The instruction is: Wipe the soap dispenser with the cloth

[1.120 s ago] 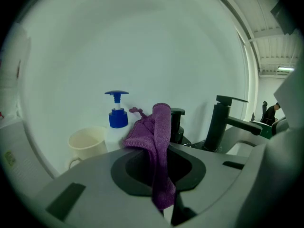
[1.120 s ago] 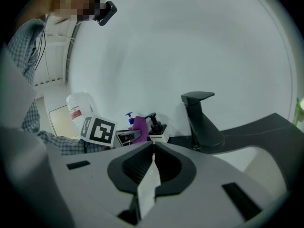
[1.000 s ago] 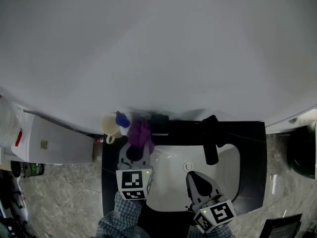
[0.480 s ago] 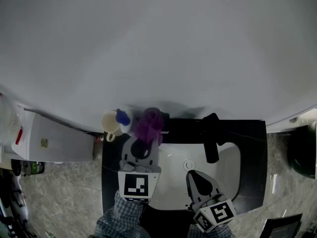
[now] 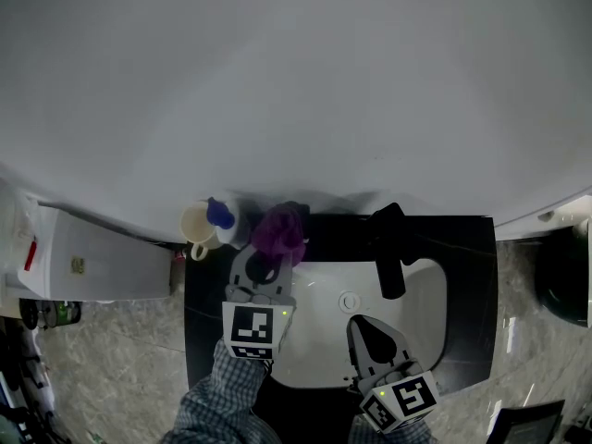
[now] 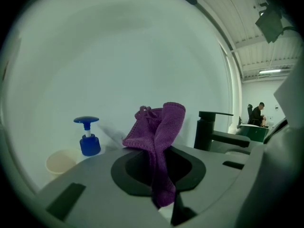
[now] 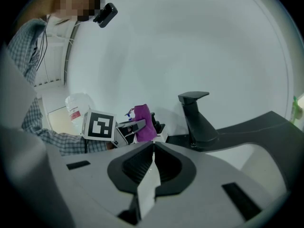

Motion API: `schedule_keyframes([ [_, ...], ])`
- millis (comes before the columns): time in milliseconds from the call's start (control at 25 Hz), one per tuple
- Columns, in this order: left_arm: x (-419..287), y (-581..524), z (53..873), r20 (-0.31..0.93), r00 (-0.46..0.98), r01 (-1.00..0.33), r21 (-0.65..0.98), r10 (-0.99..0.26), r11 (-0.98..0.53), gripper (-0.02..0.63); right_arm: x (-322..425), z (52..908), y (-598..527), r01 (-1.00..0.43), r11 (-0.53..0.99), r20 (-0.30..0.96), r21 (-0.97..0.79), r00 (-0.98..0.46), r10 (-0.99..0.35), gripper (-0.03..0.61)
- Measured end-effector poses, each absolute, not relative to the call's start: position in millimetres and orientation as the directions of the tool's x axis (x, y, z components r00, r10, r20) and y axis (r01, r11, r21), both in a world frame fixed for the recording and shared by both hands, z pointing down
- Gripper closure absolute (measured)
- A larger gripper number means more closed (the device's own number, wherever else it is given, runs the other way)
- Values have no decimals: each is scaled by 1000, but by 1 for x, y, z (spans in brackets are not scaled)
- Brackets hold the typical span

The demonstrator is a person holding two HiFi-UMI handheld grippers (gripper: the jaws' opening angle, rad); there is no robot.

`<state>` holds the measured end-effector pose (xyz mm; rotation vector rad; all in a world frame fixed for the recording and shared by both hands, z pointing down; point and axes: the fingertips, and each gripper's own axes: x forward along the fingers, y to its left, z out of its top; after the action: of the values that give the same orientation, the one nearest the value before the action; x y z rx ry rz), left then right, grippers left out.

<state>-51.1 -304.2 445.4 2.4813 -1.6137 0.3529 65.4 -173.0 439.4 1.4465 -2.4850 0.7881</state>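
At centre frame, the left gripper [image 5: 269, 259] pinches the purple cloth [image 5: 278, 231] (beside the soap dispenser [image 5: 220, 215]); the right gripper [image 5: 359, 326] is closed, empty.

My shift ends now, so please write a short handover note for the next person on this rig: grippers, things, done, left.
Left gripper: shut on the purple cloth, held up beside the soap dispenser, not touching it.
Right gripper: shut, empty, over the sink.
The dispenser stands next to a cup.
Done: the cloth is grasped.
Left: press the cloth on the dispenser and wipe it.
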Motion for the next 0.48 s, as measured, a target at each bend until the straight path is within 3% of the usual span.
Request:
schedule_keyframes([
  [480,-40,-297,487,369,416,-900,39,-831,-433,552,70,444,-166,-853,370,401,-369,-505,-765,554],
])
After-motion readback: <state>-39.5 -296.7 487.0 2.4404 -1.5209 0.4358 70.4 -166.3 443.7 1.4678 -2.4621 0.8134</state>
